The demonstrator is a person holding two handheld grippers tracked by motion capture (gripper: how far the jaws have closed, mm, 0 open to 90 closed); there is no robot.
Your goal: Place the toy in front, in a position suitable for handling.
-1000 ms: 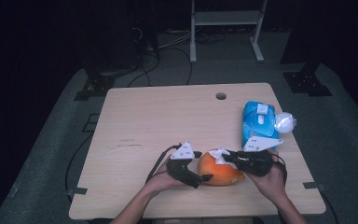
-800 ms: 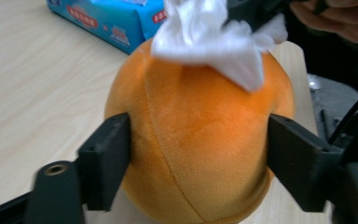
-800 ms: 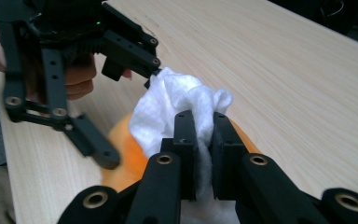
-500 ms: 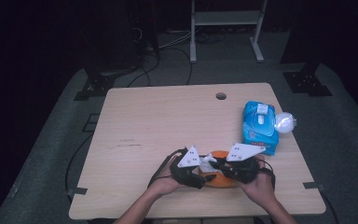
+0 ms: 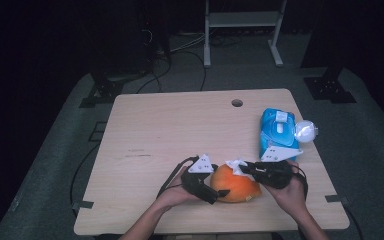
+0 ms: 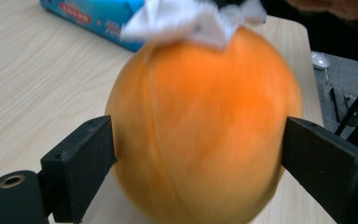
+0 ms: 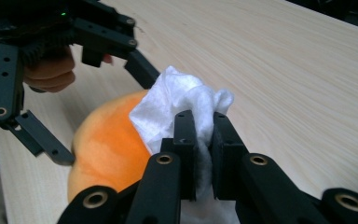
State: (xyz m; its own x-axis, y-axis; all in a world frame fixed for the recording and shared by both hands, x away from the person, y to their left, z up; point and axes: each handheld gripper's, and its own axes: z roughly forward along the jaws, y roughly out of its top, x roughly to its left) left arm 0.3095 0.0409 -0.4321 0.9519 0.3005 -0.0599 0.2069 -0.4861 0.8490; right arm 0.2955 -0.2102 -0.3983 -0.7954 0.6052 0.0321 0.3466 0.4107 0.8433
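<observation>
Right, my left gripper [image 5: 219,192] has just been opening: the jaws pinched in half a second ago and have now sprung wide again, and the orange ball [image 5: 235,183] sits between them, low and centre in the high view near the table's [image 5: 180,130] front edge. In the left gripper view the ball [image 6: 205,135] bulges between the two black jaws, touching or almost touching the pads; with the blur I can't swear to contact, but I'd call it a steadying cradle rather than a squeeze.

My right gripper [image 7: 200,140] is clenched tight on a crumpled white wipe [image 7: 182,105], pressed onto the ball's [image 7: 107,149] upper side. Compared with a second ago, that hand has slid in over the ball, so the wipe [image 5: 236,165] now sits on top of it.

So I judge this as wiping in progress: left re-seating its hold, right scrubbing. The blue wipes pack [image 5: 277,132] lies well apart at centre right, with a small clear bulb-like thing [image 5: 306,131] just beside it.
</observation>
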